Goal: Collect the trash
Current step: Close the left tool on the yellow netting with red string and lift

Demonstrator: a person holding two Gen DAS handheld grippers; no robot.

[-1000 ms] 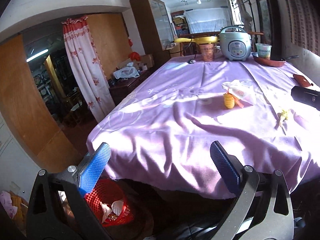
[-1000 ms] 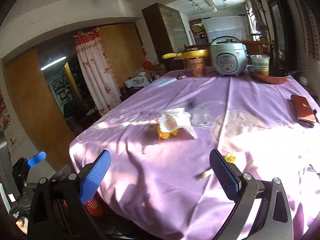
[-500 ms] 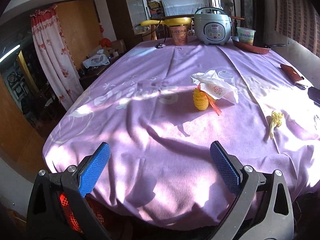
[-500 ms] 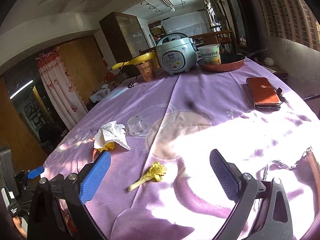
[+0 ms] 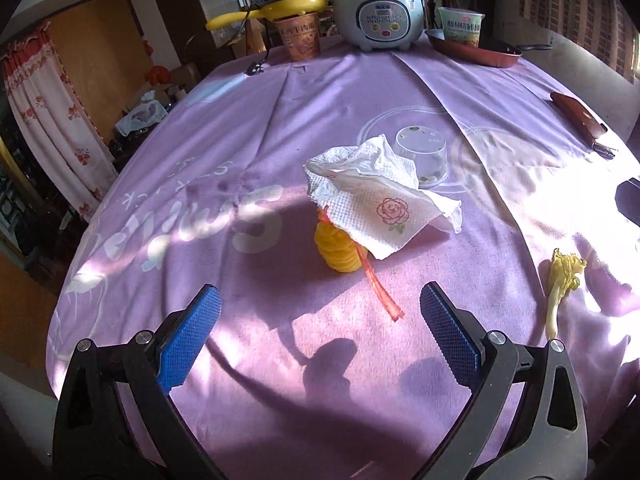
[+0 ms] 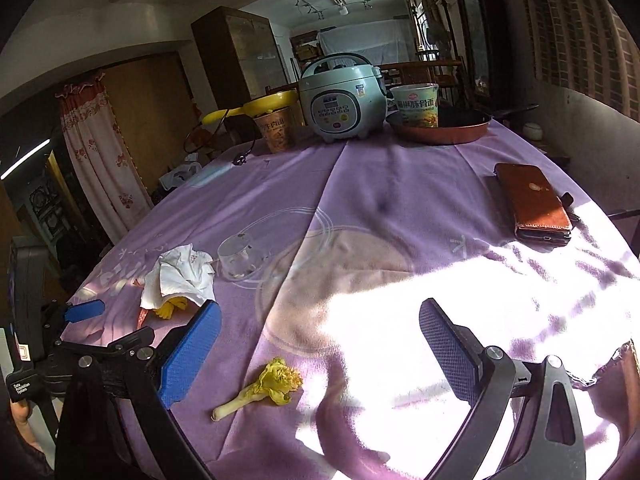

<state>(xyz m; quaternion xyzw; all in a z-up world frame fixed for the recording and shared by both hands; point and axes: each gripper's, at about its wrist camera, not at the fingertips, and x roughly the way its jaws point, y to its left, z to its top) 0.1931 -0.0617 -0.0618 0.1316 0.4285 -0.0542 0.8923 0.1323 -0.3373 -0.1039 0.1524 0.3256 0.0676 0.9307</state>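
On the purple tablecloth [image 5: 256,128] lies a crumpled white napkin [image 5: 378,200] with a rose print, draped over a yellow ribbed piece with a red strip [image 5: 338,252]. A clear plastic cup [image 5: 422,156] lies on its side behind it. A wilted yellow vegetable scrap [image 5: 560,280] lies to the right. My left gripper [image 5: 320,328] is open, hovering short of the napkin pile. In the right wrist view my right gripper [image 6: 320,344] is open above the vegetable scrap [image 6: 268,386]; the napkin [image 6: 180,280] and cup [image 6: 240,256] sit to its left.
At the far end stand a rice cooker [image 6: 342,96], two instant-noodle cups [image 6: 276,128] [image 6: 416,104], a red pan [image 6: 440,128] and a yellow dustpan-like tool [image 5: 280,10]. A brown wallet [image 6: 532,204] lies at the right. The left gripper's body [image 6: 48,336] shows at lower left.
My left gripper has risen from below the table edge and come in over the table toward the napkin pile. My right gripper has swung right and closer to the vegetable scrap. Both stay open.
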